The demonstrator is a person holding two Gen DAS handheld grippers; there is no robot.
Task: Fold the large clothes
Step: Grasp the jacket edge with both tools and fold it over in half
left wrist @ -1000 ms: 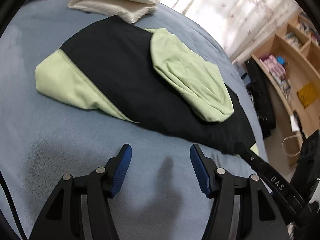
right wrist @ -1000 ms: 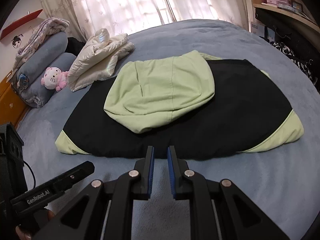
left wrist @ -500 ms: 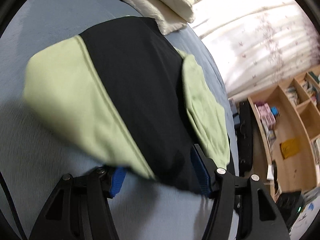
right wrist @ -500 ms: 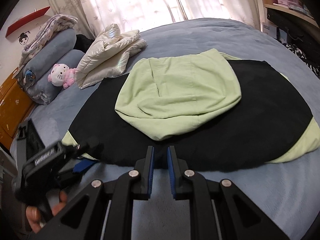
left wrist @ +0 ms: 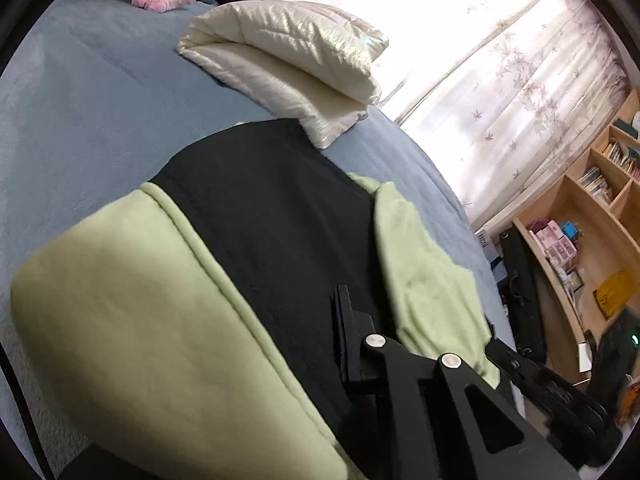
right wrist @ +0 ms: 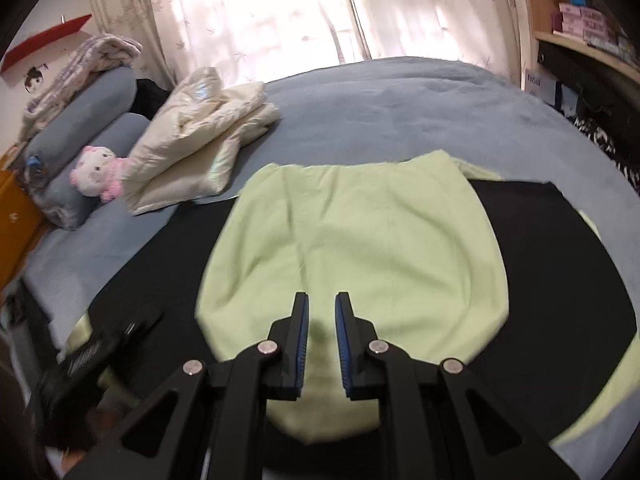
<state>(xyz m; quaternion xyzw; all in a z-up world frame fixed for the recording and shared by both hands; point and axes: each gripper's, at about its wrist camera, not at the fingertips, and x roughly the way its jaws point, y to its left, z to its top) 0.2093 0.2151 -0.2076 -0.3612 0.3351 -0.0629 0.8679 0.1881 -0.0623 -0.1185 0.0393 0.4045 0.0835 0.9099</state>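
A large black garment (left wrist: pixel 272 220) with pale green side panels (left wrist: pixel 140 320) and a green hood (left wrist: pixel 424 280) lies flat on the blue bed. My left gripper (left wrist: pixel 332 320) is at its near edge. Its jaws are closing with the fabric between them. One finger (left wrist: pixel 344 336) shows on top of the black cloth, and the other is hidden under it. In the right wrist view my right gripper (right wrist: pixel 321 320) hovers over the near part of the green hood (right wrist: pixel 360 240). Its pads stand a narrow gap apart with nothing between them. The left gripper (right wrist: pixel 100 348) shows blurred at the lower left.
A folded cream quilted jacket (right wrist: pixel 200 136) lies on the bed (right wrist: pixel 400 108) just beyond the garment. A plush cat (right wrist: pixel 96 172) and grey bolsters (right wrist: pixel 80 128) sit at the far left. Wooden shelves (left wrist: pixel 580 240) stand past the bed's right side, and curtains hang behind.
My left gripper moved in to the garment's edge and its jaws came together on the fabric. My right gripper moved forward from the bare blanket to over the green hood, its narrow gap unchanged.
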